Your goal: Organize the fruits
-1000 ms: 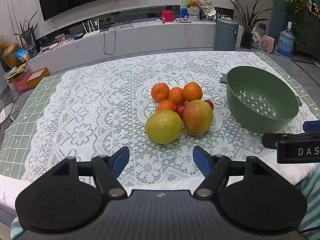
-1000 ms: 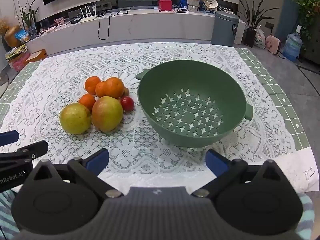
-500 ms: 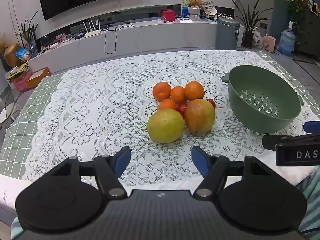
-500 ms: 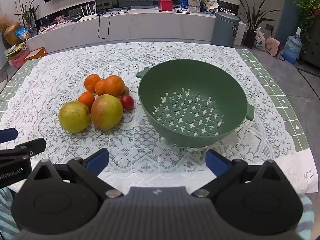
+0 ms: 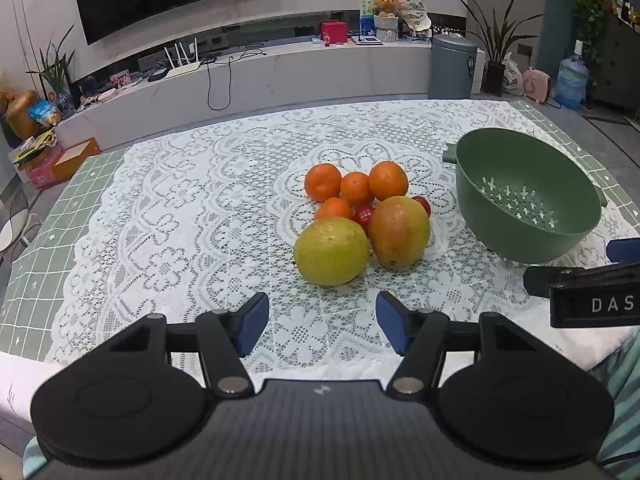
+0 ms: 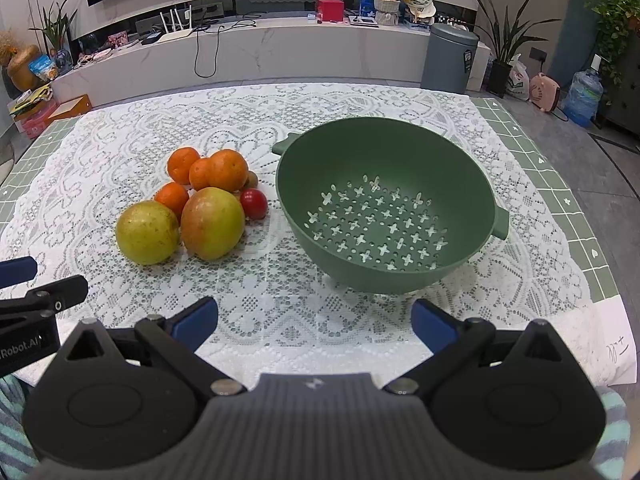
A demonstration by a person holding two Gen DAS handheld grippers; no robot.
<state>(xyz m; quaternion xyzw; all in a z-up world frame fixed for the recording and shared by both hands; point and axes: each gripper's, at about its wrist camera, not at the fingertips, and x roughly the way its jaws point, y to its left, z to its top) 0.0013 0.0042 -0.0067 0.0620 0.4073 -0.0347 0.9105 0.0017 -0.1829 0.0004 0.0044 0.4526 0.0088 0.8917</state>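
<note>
A pile of fruit lies mid-table: a yellow-green round fruit (image 5: 331,250), a mango (image 5: 399,231), several oranges (image 5: 322,182) and small red fruits (image 5: 364,213). The pile also shows in the right wrist view, with the yellow-green fruit (image 6: 147,232) and mango (image 6: 212,222) in front. An empty green colander (image 6: 384,200) stands right of the pile; it also shows in the left wrist view (image 5: 524,196). My left gripper (image 5: 322,320) is open and empty, just short of the yellow-green fruit. My right gripper (image 6: 314,320) is open and empty, in front of the colander.
A white lace cloth (image 5: 192,216) covers the green grid table (image 5: 52,208). Beyond the far edge are a low white TV bench (image 5: 256,76), a grey bin (image 5: 452,66) and potted plants. The right gripper's finger (image 5: 580,280) shows at the left wrist view's right edge.
The left gripper has moved slightly forward and left, so the fruit sits a little more to the right. The right gripper has crept forward. Both stay open.
</note>
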